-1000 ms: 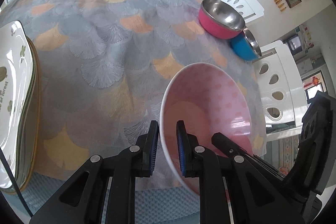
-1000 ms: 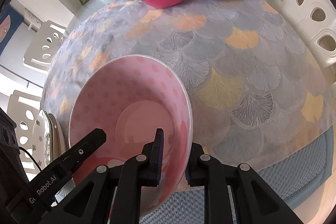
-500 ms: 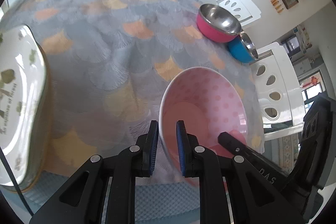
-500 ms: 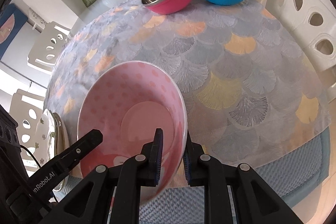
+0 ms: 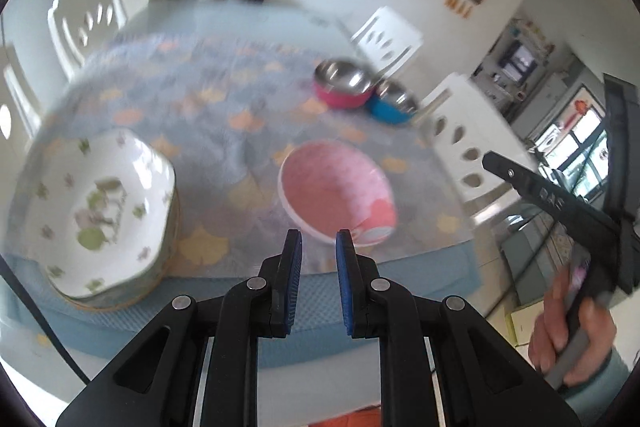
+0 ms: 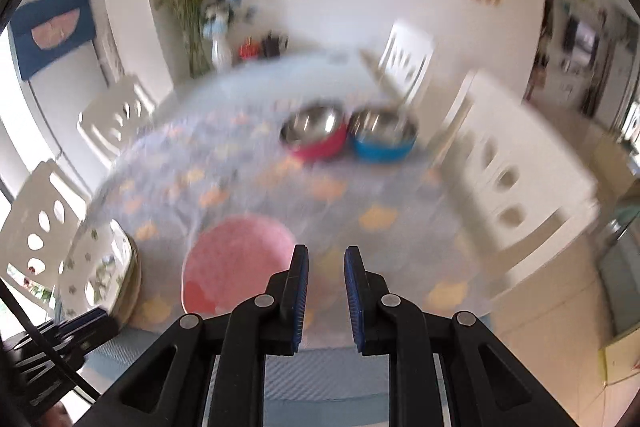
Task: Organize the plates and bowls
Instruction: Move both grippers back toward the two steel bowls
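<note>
Blur smears my left wrist view, yet my left gripper [image 5: 318, 251] plainly has its jaws parted with nothing between them, held above the near edge of the surface [image 5: 248, 147]. Just beyond the blue pads sits the pink dotted bowl [image 5: 336, 191], upright on the scalloped tablecloth [image 5: 208, 95] and apart from my jaws. To its left rests a stack of white floral plates [image 5: 100, 211] near the surface's edge. Far back, a pink-sided steel bowl [image 5: 344, 85] and a blue-sided steel bowl [image 5: 394, 105] touch side by side. My right hand [image 5: 568, 331] grips the other tool's handle at the right edge.

From my right wrist view, my right gripper [image 6: 325, 269] is likewise released, jaws apart and empty. That pink dotted bowl [image 6: 236, 263] lies left of the jaws, the stack of white floral plates [image 6: 100, 267] further left. The pink-sided steel bowl [image 6: 316, 133] and blue-sided steel bowl [image 6: 382, 137] stand together at the far side.
</note>
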Available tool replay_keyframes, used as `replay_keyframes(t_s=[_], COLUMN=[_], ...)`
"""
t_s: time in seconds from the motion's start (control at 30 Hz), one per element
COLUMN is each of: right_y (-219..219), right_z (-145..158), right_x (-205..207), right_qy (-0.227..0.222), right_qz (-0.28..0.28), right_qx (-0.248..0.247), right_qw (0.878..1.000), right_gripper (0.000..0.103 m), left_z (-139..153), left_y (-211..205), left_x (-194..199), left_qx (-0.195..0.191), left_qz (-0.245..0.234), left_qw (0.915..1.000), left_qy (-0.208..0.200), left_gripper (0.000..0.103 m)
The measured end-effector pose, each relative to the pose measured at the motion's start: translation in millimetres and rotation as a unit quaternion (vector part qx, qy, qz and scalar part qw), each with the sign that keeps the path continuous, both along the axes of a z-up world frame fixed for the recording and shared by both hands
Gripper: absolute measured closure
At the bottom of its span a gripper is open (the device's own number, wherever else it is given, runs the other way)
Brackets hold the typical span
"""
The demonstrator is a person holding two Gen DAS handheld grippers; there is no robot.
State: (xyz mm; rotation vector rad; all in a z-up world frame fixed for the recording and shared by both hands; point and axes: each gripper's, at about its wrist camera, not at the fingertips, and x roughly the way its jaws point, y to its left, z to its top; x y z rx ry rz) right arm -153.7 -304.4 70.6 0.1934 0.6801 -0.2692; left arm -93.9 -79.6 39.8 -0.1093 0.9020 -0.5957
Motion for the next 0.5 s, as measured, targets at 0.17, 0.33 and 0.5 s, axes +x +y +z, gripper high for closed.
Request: replay_keyframes(t_s=[0.17,0.33,0.5], right_y=[-8,-23,-53], right_z=[68,151,181], right_x=[-26,-54,-32], right_qy=[-0.092,-0.255,-0.312], right_qz=[-0.028,-0.083,-0.066], right_qx=[-0.006,-0.011,0.035], right_qw=[0.995,0.963,0.947], right_gripper=[0.086,0.013,0.006], left_z=[86,170,227], left_y=[4,-7,-37], left_x=[-5,21,79], left_qx=[-0.039,-0.072,-0.088], left_qz=[-0.013,-0.016,0.018], left_qw=[0.9928,0.9778,0.9710], left_qy=[-0.113,-0.196,-0.222], left_gripper=[0.088,0.084,0.054])
